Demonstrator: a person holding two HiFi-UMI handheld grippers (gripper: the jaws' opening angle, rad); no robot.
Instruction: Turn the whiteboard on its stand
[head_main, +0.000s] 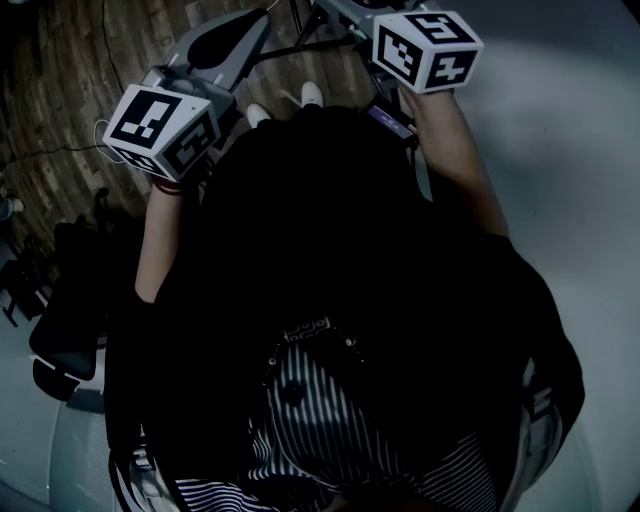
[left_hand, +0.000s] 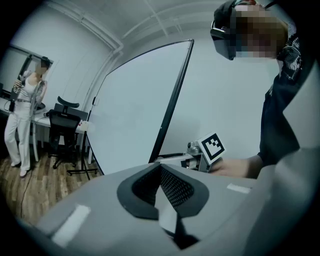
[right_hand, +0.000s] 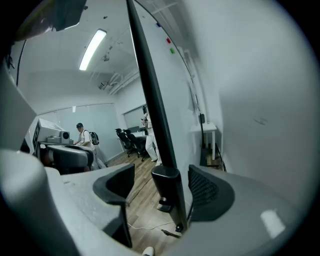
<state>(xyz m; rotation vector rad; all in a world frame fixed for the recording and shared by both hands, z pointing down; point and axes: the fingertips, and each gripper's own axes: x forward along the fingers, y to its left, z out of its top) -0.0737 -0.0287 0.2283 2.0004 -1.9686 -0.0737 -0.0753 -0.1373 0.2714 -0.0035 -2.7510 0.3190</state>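
Straddling the whiteboard (right_hand: 175, 100) at its dark edge frame (right_hand: 154, 100), the right gripper (right_hand: 162, 170) has its jaws spread wide; the frame stands between them, nearer the right-hand pad, and neither pad presses on it; a dark bracket (right_hand: 167, 185) sits on the frame level with the jaws; small coloured dots (right_hand: 168, 40), red, green and blue, sit high on the board's pale face; past the frame the wooden floor (right_hand: 142, 210) carries a thin cable (right_hand: 142, 227), and farther off stand office chairs (right_hand: 127, 141), a person with a backpack (right_hand: 82, 135) and a small white table (right_hand: 207, 129) against the wall; a long ceiling light (right_hand: 92, 47) glows overhead; in the left gripper view the left gripper (left_hand: 160, 167) has its jaw tips together with nothing visible between them; the board's frame slants down to just behind those tips, and whether they touch it I cannot tell; the board's broad pale face spreads to the left of that frame; to the right of the frame show the right gripper's marker cube (left_hand: 212, 146) and the right hand (left_hand: 235, 167) that carries it; at the far left a person in white (left_hand: 22, 120) stands by a desk (left_hand: 42, 117) with a black chair (left_hand: 62, 125) near it; in the head view the left gripper's cube (head_main: 160, 125) sits lower left, the other cube upper right, both in front of the wearer's dark top (head_main: 330, 230), with two white shoe tips (head_main: 312, 95) between them
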